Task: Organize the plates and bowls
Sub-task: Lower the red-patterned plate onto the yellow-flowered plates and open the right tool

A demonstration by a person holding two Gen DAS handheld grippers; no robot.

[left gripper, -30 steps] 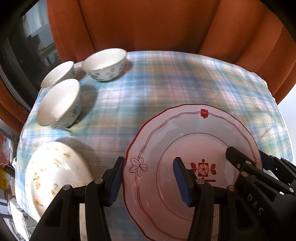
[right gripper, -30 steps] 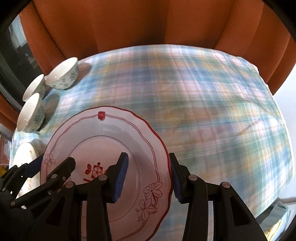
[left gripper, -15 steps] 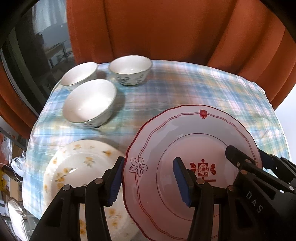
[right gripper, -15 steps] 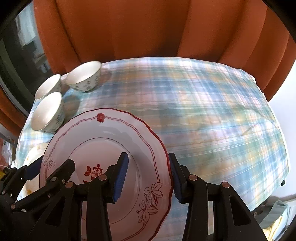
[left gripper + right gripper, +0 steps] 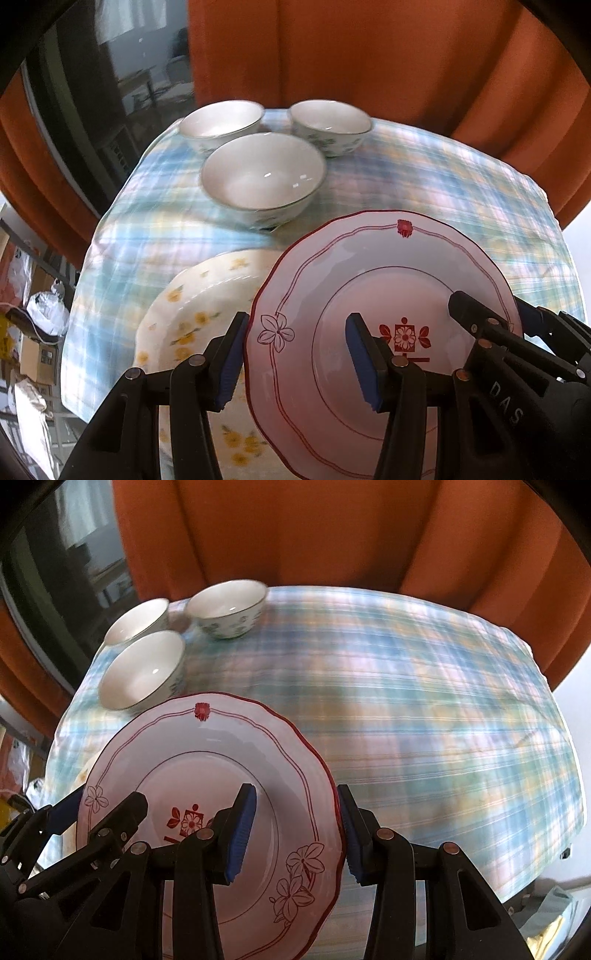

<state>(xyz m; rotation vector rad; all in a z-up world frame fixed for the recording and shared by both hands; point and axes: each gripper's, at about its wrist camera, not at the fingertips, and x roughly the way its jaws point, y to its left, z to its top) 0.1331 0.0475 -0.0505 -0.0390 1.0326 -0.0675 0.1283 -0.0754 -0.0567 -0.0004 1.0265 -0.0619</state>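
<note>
A white plate with red trim hangs above the table, held at both sides. My left gripper is shut on its left rim; my right gripper is shut on its right rim. Each gripper shows in the other's view, the right one and the left one. A white plate with yellow flowers lies on the checked tablecloth, partly under the red plate's left side. Three white bowls stand at the far left corner.
Orange curtains hang behind the table. A dark window is at the left. Boxes and bags sit on the floor left of the table. The table's right edge drops off to the floor.
Both grippers have carried the red-trimmed plate leftward. The flowered plate and the bowls have come closer to the view's middle, and the red plate now overlaps the flowered plate.
</note>
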